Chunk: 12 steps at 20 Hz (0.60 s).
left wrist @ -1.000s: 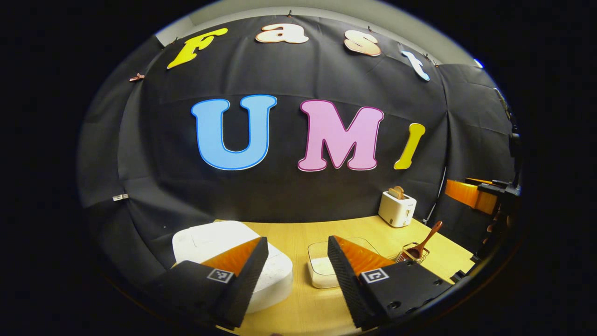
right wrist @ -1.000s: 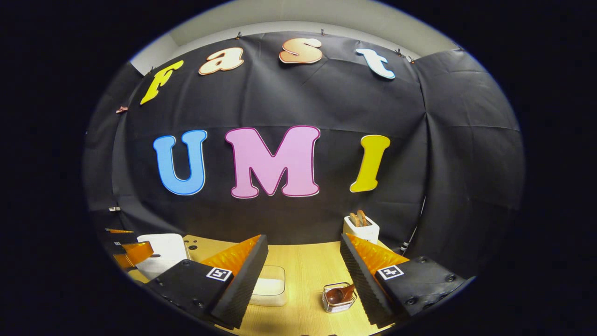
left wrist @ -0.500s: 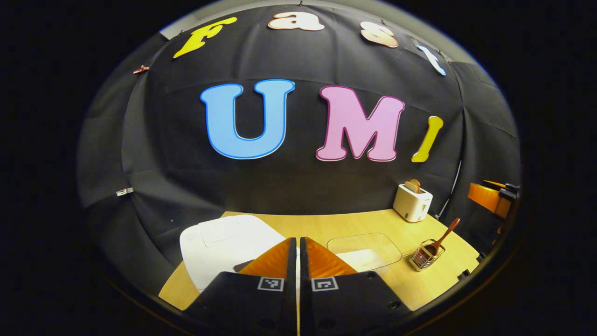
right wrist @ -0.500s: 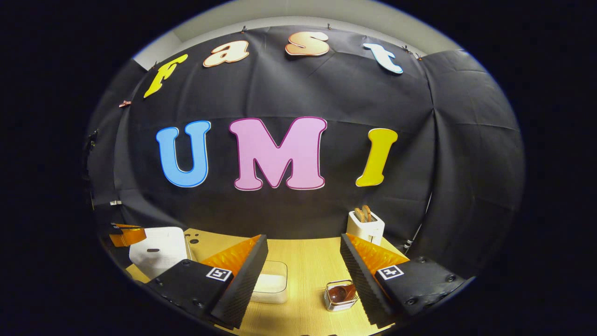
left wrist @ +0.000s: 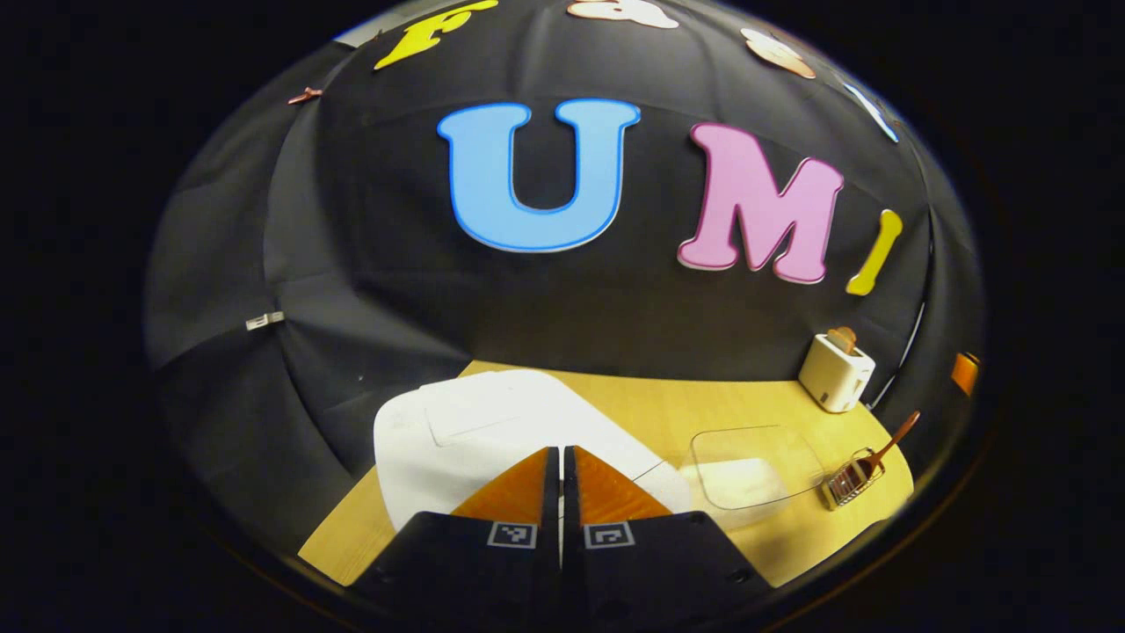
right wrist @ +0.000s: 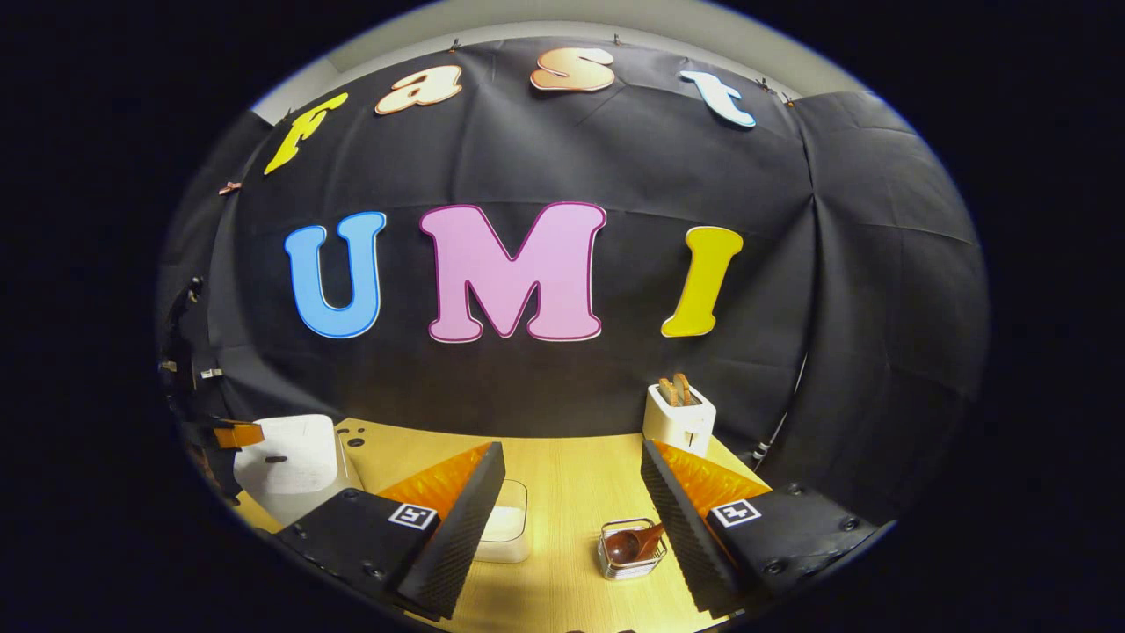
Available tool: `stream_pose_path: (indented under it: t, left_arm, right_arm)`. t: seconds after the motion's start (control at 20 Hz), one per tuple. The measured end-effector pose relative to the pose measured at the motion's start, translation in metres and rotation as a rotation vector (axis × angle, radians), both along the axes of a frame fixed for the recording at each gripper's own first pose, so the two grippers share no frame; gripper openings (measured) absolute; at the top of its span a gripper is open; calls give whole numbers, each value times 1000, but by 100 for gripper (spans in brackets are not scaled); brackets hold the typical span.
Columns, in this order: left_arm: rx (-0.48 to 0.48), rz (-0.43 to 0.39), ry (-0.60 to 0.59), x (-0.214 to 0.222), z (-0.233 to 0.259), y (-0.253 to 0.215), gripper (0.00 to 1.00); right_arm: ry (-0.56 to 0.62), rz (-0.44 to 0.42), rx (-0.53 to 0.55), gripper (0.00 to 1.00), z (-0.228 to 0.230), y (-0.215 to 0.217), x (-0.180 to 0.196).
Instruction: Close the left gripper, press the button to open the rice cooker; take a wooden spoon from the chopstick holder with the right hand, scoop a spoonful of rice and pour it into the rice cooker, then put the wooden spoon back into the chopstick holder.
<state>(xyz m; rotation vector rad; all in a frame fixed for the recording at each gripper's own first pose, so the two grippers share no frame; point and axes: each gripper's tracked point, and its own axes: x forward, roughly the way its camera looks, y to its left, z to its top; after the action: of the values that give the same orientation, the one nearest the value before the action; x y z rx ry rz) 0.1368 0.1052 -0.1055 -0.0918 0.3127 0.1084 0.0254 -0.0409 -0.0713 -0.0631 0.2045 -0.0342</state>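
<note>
The wooden table point(left wrist: 615, 404) is the biggest thing here. On it sits the white rice cooker point(left wrist: 492, 431), with its lid down. In the left gripper view it is right in front of the left gripper point(left wrist: 561, 453), whose two fingers are pressed together with nothing between them. I cannot tell if they touch the cooker.

Next to the cooker is a clear box point(left wrist: 747, 457) with white rice in it. At the back of the table stands a white toaster point(right wrist: 677, 418) with bread sticking out of the top.

The right gripper point(right wrist: 571, 475) has its fingers wide apart and holds nothing. It hangs above the table, near the little wire chopstick holder point(right wrist: 631, 552). In the right gripper view the holder sits between its two fingers, closer to the right one. The wooden spoon point(right wrist: 635, 543) is in the holder, with its handle leaning out to one side.
</note>
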Motion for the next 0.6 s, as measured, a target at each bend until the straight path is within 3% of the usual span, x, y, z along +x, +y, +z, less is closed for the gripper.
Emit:
stream_pose_path:
  t: [0.35, 0.6]
  left_arm:
    - [-101, 30, 106, 9, -39, 2, 5]
    - [-82, 36, 128, 8, -40, 3, 6]
  right_arm:
    - [29, -39, 1, 97, -10, -16, 1]
    - [30, -48, 0, 96, -13, -19, 4]
